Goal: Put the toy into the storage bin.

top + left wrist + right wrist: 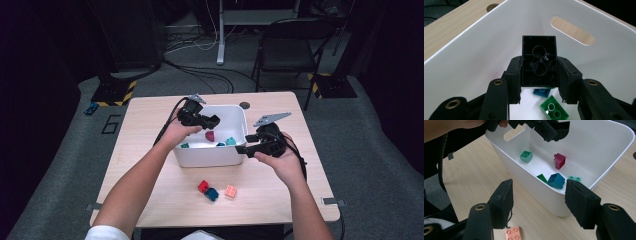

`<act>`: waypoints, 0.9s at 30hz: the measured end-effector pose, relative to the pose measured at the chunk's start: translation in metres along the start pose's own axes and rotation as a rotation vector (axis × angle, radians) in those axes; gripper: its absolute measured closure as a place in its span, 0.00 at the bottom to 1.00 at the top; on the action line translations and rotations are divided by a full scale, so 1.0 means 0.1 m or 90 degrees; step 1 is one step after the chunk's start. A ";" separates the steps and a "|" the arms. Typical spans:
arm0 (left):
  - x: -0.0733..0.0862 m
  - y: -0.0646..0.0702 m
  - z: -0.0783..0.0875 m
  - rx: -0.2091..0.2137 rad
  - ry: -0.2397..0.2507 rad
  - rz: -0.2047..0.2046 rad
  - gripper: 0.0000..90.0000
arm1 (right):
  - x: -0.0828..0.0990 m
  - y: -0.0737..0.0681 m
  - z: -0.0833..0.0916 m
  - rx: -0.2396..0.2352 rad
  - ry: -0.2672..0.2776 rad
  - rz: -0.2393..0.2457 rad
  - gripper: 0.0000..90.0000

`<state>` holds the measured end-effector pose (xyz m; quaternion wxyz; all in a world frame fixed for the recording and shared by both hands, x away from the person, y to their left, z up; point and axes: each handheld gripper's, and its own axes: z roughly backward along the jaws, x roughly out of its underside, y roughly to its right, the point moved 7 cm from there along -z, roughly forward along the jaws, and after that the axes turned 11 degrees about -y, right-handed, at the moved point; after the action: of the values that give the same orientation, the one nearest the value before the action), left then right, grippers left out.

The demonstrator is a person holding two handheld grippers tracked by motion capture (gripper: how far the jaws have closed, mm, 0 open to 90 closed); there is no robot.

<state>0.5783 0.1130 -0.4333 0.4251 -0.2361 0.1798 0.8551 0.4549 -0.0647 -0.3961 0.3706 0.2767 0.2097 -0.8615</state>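
Left gripper (539,75) clamped on black brick (539,60) over bin (469,50); rigid, light, slick plastic (hold flat sides). Right gripper (537,202) apart, empty.

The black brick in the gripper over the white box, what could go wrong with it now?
1. The left gripper pinches the black brick by its sides only, so it might slip early and drop crooked.
2. It could land on the green brick or the blue brick below and bounce.
3. The right gripper hangs open close to the white box; a bump could shove the box.
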 end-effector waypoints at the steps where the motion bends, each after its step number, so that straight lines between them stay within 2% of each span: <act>1: 0.00 -0.01 -0.02 -0.001 -0.001 0.002 0.65 | 0.00 0.00 0.00 0.001 0.001 0.000 0.43; 9: -0.02 -0.02 -0.21 -0.009 -0.025 -0.008 0.65 | 0.00 0.00 0.00 -0.001 0.002 0.002 0.43; 16: -0.01 -0.02 -0.27 -0.023 -0.044 -0.015 0.61 | 0.00 0.00 0.02 -0.002 0.004 -0.001 0.43; 21: -0.02 0.02 -0.16 -0.031 -0.031 -0.026 0.58 | 0.00 0.00 0.02 -0.001 0.003 0.000 0.43; 27: -0.04 0.15 0.09 -0.029 0.001 -0.045 0.57 | 0.00 0.02 0.01 0.001 0.002 -0.002 0.43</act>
<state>0.5658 0.1060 -0.4221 0.4491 -0.2527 0.1521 0.8434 0.4555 -0.0664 -0.3958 0.3687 0.2779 0.2103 -0.8618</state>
